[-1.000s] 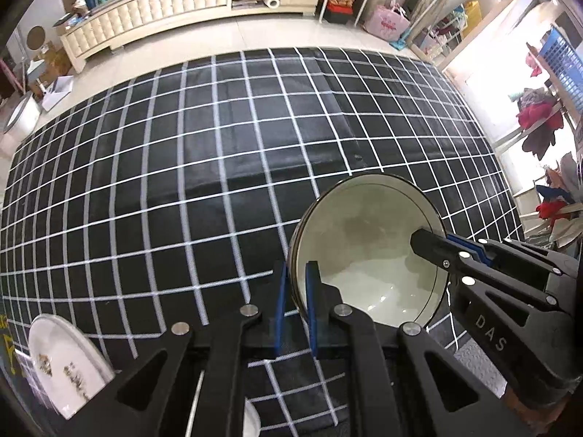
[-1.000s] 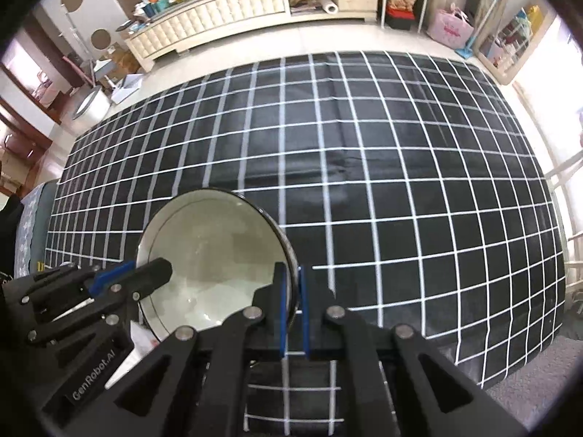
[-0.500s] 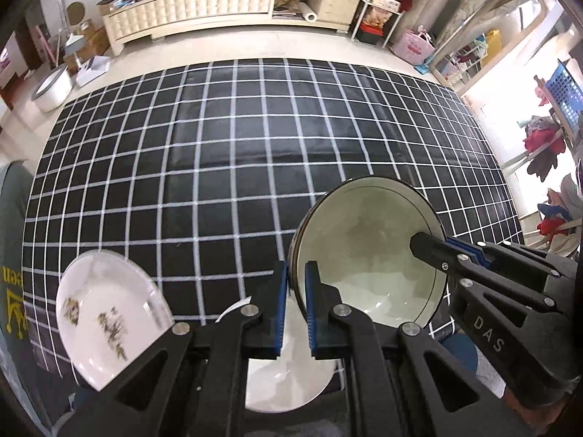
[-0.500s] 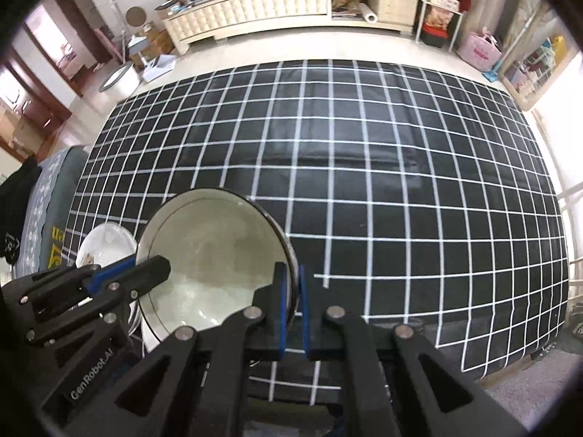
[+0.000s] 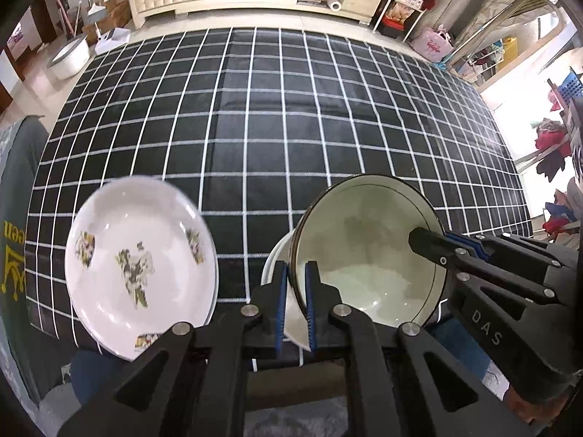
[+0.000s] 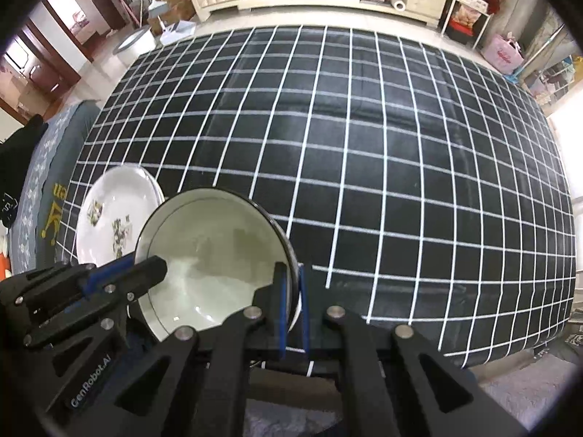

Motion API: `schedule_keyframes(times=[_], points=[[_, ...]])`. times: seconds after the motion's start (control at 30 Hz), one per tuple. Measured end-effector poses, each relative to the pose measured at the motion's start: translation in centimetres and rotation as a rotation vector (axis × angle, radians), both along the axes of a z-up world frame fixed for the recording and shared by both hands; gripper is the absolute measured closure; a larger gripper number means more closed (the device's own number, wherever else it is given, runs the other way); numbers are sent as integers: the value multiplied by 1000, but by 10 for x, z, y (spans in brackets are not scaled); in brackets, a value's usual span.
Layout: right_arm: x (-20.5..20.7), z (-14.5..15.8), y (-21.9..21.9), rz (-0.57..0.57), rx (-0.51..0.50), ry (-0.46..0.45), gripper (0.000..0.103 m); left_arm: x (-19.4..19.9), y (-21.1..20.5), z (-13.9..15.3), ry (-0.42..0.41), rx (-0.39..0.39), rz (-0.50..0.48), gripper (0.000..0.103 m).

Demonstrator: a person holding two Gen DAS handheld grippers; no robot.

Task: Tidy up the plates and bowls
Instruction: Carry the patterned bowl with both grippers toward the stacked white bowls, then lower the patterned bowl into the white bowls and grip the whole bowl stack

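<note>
White-glazed and dark-rimmed, the bowl (image 5: pixel 368 255) is up in the air between both tools, tipped so its mouth faces the cameras, hanging over the near edge of the black checked tablecloth (image 5: pixel 273 116). Left gripper (image 5: pixel 294 306) has its blue-padded fingers pinched tight on the bowl's left rim, one pad inside, one outside; over on the other side the right gripper (image 6: pixel 290 306) is clamped the same way on the right rim, jaws nearly together with only the wall of the bowl between them. So it's a two-handed carry, each tool equally close to its own side. Now the relation that matters: peeking out from just behind and below the held bowl, on its left side, is a second white bowl (image 5: pixel 278 266), sitting at the table's near edge. If nesting is the plan, and that's my read, the carried bowl needs to level out and come down onto that one, with the left tool nearer to it. Further left lies the floral plate (image 5: pixel 140 262), apparently resting on another plate beneath it judging by the doubled rim in the right wrist view, well clear of the bowls. Risk to watch, I'd say: the left fingers catching the lower bowl's rim on the way down.
</note>
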State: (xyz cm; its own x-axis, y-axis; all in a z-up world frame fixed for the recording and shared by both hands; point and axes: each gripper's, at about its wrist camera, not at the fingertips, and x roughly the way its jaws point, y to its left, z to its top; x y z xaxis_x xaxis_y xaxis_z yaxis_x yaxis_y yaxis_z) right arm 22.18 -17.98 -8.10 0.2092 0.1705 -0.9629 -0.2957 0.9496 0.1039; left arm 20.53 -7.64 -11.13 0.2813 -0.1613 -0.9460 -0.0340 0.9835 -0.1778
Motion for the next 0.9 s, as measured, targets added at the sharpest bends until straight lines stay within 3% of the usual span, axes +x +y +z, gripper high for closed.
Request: schedule_keyframes(times=[0.67, 0.8, 0.9], points=[[-6, -23, 7, 35, -53, 46, 94, -16, 5, -15, 29, 20, -16, 95], [-5, -23, 10, 38, -59, 44, 94, -16, -1, -8, 13, -32, -42, 98], [-2, -24, 9, 41, -55, 58, 93, -15, -12, -3, -5, -2, -74, 98]])
